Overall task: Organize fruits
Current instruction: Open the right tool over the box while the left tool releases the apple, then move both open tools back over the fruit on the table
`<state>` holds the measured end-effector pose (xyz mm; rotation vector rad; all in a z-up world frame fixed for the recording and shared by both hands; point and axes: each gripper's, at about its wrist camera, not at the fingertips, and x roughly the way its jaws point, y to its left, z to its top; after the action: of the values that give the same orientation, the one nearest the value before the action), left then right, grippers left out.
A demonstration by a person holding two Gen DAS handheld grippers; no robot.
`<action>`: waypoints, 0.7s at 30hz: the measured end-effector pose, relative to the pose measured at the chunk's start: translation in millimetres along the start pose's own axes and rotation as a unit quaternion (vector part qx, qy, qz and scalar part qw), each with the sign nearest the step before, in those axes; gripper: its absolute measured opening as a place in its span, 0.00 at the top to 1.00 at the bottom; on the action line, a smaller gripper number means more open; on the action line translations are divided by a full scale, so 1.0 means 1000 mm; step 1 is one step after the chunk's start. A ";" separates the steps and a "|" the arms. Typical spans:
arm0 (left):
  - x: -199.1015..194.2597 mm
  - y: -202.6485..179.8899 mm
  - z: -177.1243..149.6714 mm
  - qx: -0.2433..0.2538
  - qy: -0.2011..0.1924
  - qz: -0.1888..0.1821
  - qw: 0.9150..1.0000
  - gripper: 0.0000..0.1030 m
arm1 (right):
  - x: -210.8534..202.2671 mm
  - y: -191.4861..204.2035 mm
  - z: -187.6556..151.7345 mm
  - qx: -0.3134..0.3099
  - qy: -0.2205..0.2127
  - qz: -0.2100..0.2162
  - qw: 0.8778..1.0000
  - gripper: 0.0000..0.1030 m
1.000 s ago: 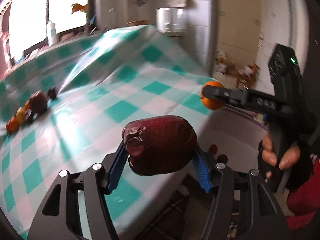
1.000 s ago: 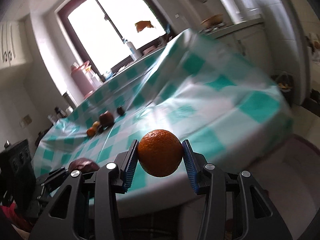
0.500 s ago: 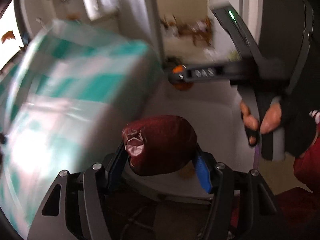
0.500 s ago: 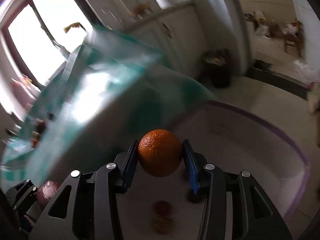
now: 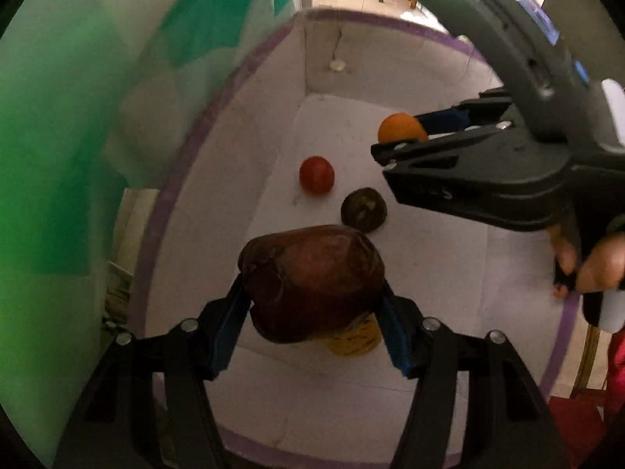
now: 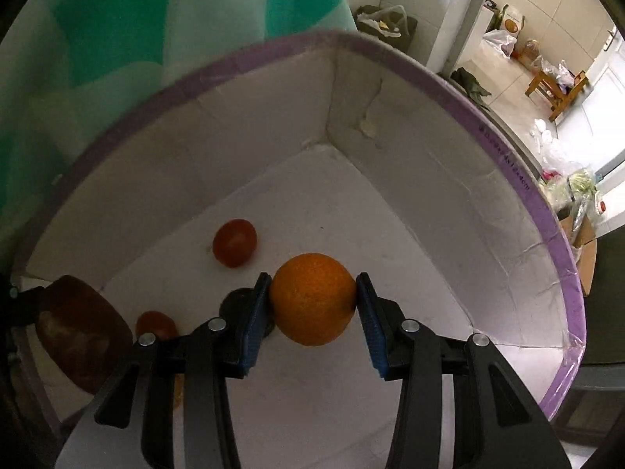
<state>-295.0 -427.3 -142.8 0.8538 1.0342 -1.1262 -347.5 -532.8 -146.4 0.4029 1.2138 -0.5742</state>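
My left gripper (image 5: 312, 301) is shut on a dark red wrinkled apple (image 5: 312, 281) and holds it above the floor of a white box with a purple rim (image 5: 218, 97). My right gripper (image 6: 312, 301) is shut on an orange (image 6: 312, 299) over the same box (image 6: 449, 74); it shows in the left wrist view (image 5: 398, 140) with the orange (image 5: 398, 127). On the box floor lie a red tomato (image 5: 316, 175), a dark round fruit (image 5: 363, 210) and a yellow fruit (image 5: 355, 340) partly hidden under the apple. The apple shows at the left of the right wrist view (image 6: 82, 332).
The green-and-white checked tablecloth (image 5: 58, 156) hangs at the left of the box. Beyond the box are a tiled floor, a wooden stool (image 6: 554, 86) and bags (image 6: 504, 39). A second small red fruit (image 6: 156, 324) lies beside the apple.
Both grippers have swung away from the table top and down over the white box, each still holding its fruit. The fruits in the box have come into clear view.
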 end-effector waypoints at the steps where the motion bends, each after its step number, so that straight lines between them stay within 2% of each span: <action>1: 0.002 0.001 0.000 0.000 0.002 0.000 1.000 0.39 | 0.001 0.001 -0.001 -0.002 0.002 -0.001 1.000 0.57; 5: 0.005 0.002 -0.001 -0.001 0.004 0.003 1.000 0.39 | 0.005 0.007 -0.002 -0.018 0.008 -0.017 1.000 0.57; 7: 0.004 0.000 -0.003 -0.004 -0.001 0.003 1.000 0.39 | 0.005 0.008 0.000 -0.017 0.004 -0.018 1.000 0.51; 9: 0.004 0.000 -0.002 -0.007 -0.002 0.002 1.000 0.38 | -0.001 0.006 0.001 -0.002 -0.004 -0.014 1.000 0.25; 10: -0.001 0.002 -0.004 -0.010 -0.013 -0.001 1.000 0.31 | -0.004 0.004 0.003 0.002 -0.007 -0.013 1.000 0.23; 12: -0.018 -0.001 -0.006 -0.008 -0.051 0.002 0.999 0.21 | -0.014 -0.002 0.004 0.014 -0.018 -0.005 1.000 0.22; 15: -0.047 -0.008 -0.011 0.006 -0.098 -0.012 0.995 0.20 | -0.029 -0.010 0.008 0.024 -0.039 -0.014 0.999 0.22; 17: -0.074 -0.011 -0.018 0.009 -0.142 -0.023 0.990 0.18 | -0.046 -0.020 0.009 0.041 -0.065 -0.012 0.997 0.22; 19: -0.104 -0.012 -0.027 0.016 -0.194 -0.012 0.981 0.10 | -0.069 -0.027 0.012 0.061 -0.106 0.011 0.992 0.22; 21: -0.134 -0.009 -0.040 0.017 -0.247 0.017 0.969 0.09 | -0.094 -0.031 0.014 0.067 -0.160 0.038 0.984 0.22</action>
<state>-325.3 -353.2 -28.1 0.5693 0.5856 -1.2487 -377.9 -547.7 -52.6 0.4500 0.8521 -0.6300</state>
